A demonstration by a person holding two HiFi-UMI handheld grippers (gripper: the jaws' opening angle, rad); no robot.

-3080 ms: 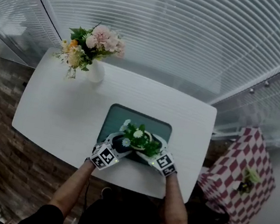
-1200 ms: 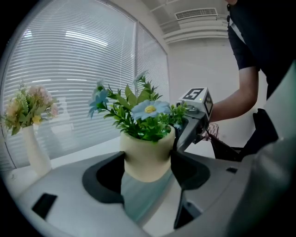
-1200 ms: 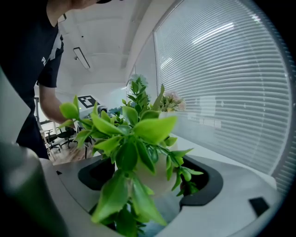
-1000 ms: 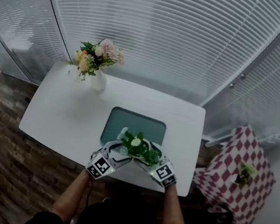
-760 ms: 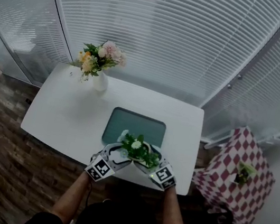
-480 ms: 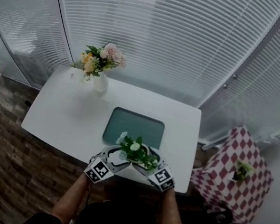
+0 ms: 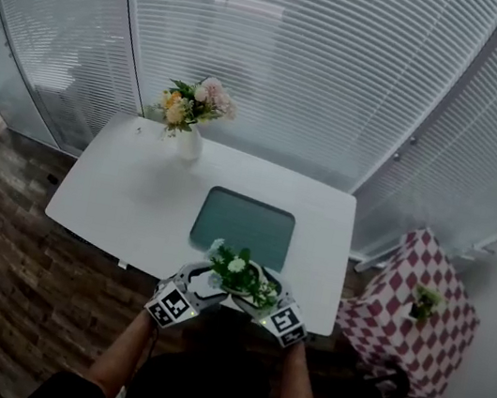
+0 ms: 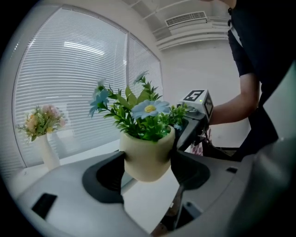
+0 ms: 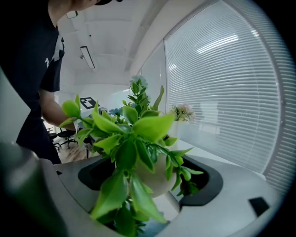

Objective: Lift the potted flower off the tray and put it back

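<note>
Head view shows left gripper (image 7: 204,281) and right gripper (image 7: 261,297) clamping the potted flower (image 7: 237,274) near the table (image 7: 126,193) edge, off the tray (image 7: 242,224); an uneven squeeze could drop it

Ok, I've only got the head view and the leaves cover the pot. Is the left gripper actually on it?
Observer: Yes. In the left gripper view the left gripper has its jaws pressed against both sides of the cream pot.
Operator: And the right one?
Observer: The right gripper has a jaw on each side of the pot too, though leaves cover part of the contact.
Operator: Is the base touching anything?
Observer: No. The left gripper view shows it hanging free above the white table.
</note>
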